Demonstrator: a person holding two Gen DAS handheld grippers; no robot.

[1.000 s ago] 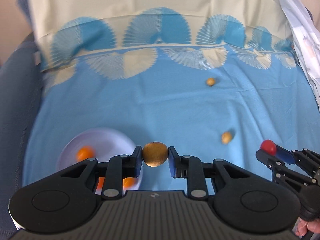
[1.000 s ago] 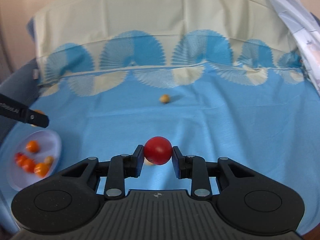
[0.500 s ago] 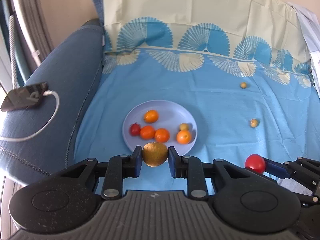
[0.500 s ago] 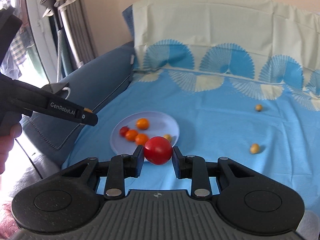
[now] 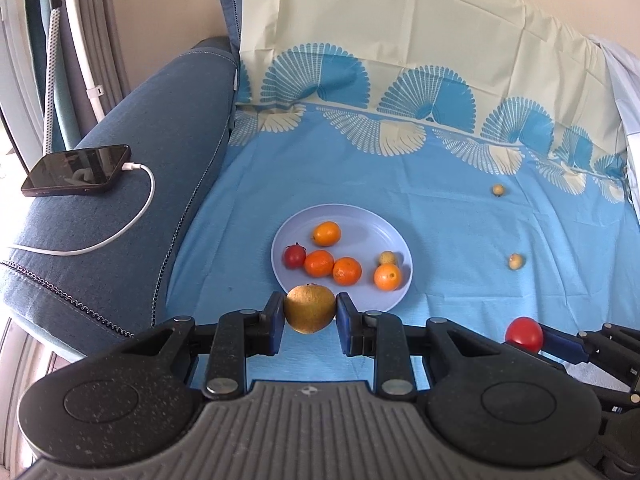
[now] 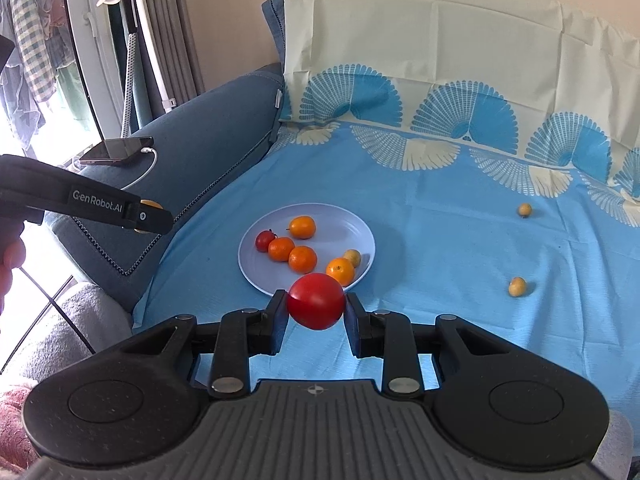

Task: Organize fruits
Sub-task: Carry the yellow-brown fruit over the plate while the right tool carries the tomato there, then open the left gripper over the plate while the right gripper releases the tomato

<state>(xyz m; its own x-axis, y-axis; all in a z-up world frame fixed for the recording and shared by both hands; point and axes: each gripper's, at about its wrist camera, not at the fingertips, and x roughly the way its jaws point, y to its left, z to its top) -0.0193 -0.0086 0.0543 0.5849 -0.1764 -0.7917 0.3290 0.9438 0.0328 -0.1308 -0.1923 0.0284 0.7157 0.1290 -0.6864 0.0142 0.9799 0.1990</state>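
fruits (image 5: 347, 270) on plate (image 5: 360, 216), blue sheet (image 5: 440, 220)

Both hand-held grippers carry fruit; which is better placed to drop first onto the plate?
Left, marginally: the left hand-held gripper holds its kiwi just short of the plate; the right's tomato sits off to the side.

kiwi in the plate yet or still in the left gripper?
Not in the plate. Left gripper is shut on the kiwi.
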